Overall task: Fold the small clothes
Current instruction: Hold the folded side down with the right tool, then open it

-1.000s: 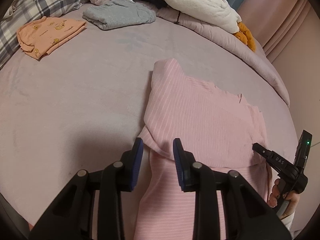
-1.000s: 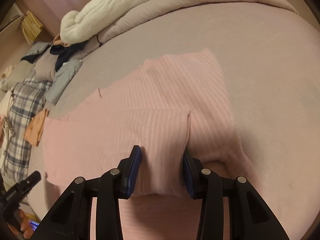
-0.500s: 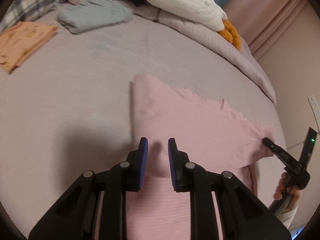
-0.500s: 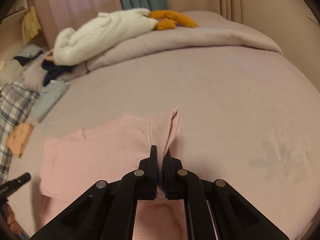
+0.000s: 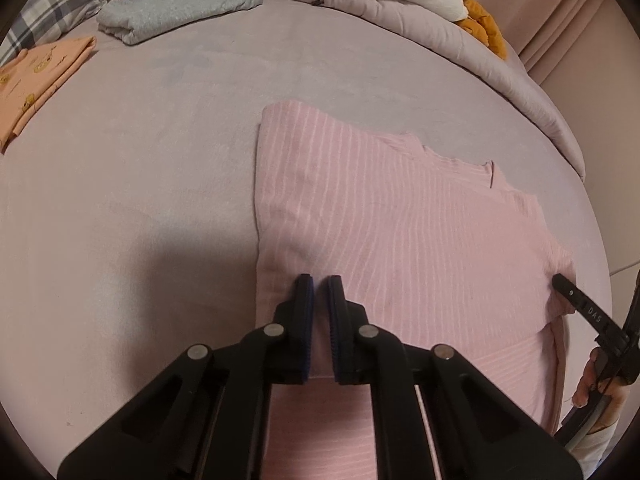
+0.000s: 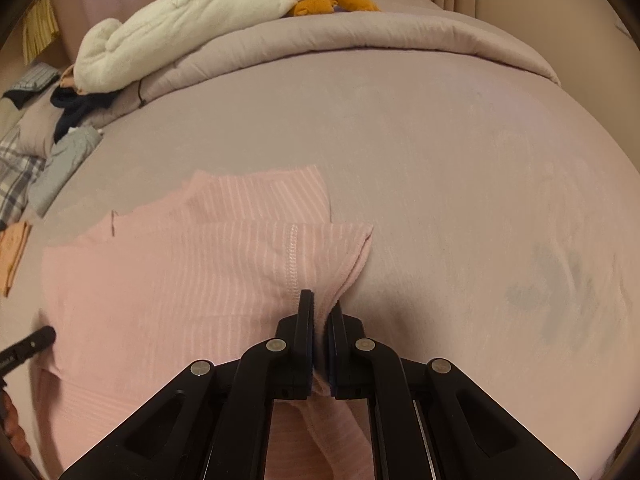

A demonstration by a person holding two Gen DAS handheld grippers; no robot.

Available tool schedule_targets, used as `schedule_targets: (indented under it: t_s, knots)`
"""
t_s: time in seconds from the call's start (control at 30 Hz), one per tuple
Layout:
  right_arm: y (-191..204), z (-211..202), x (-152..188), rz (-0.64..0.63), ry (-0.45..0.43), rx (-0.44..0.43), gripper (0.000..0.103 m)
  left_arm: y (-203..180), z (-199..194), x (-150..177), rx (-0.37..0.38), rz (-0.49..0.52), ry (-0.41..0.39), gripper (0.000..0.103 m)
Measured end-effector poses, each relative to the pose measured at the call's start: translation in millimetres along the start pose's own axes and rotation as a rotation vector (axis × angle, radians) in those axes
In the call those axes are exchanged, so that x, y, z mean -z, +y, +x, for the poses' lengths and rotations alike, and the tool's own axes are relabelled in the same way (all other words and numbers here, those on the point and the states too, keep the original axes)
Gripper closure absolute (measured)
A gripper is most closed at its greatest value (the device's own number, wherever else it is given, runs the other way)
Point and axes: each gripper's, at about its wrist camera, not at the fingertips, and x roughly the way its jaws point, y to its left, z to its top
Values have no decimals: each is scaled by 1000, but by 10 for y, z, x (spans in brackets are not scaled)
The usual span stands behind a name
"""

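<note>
both tools (image 5: 319, 284) (image 6: 320, 304) pinch the pink top's (image 5: 400, 232) near edges, bedspread (image 5: 140, 200) bare alongside.

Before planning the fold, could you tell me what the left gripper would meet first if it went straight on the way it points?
Probably the pink striped top pinched by the left gripper, then the bed.

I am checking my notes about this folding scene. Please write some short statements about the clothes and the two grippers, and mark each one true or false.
1. The right gripper is shut on the pink striped garment. True.
2. The left gripper hangs wide open above bare bed. False: it pinches the pink garment's fabric.
3. A folded grey garment lies on the bed. True.
4. The orange printed garment lies on top of the pink one. False: it lies apart, far to the left.
</note>
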Motion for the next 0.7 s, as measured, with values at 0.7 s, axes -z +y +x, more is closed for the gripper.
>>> schedule_targets:
  t_s: [0.7]
  knots:
    - [-25, 118, 30, -10, 5, 20, 98, 31, 35, -27, 16, -50, 22, 94]
